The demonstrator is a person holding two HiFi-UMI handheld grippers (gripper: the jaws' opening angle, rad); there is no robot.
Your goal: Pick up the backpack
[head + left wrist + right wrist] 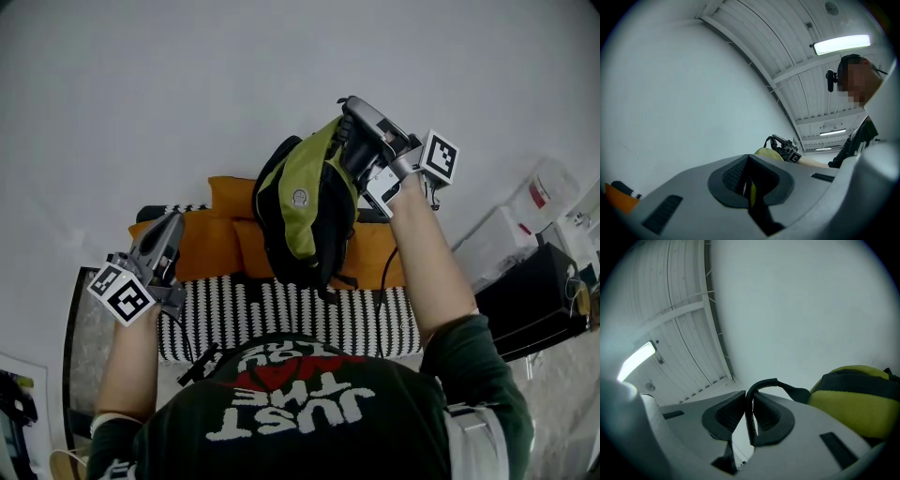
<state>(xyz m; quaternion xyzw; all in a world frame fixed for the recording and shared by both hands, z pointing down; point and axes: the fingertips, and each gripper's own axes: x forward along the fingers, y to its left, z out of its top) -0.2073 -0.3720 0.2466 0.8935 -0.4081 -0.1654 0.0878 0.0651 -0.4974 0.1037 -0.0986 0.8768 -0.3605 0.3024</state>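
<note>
The right tool (pixel 749 417) was pinched shut on the black top handle (pixel 761 384) of the backpack (pixel 305 211) — it hung clear above the orange cushions (pixel 208 246) — so a firm, level squeeze seemed wise, with the left tool (pixel 172 225), closed on nothing, free to steady it.

Lighting was bright, flat and even in all three views. One ceiling lamp (pixel 841 44) glared white in the left gripper view; a second lamp (pixel 636 360) was blown out in the right gripper view. The pale wall (pixel 187 84) carried no hard shadows. Both gripper views were heavily fisheyed, with black vignetted corners and bowed ceiling ribs (pixel 689 310). The grey body of my right gripper (pixel 750 401), close to the lens, was soft. The backpack (pixel 855 408) fabric kept its weave. The head view was sharp but bent at its edges.
</note>
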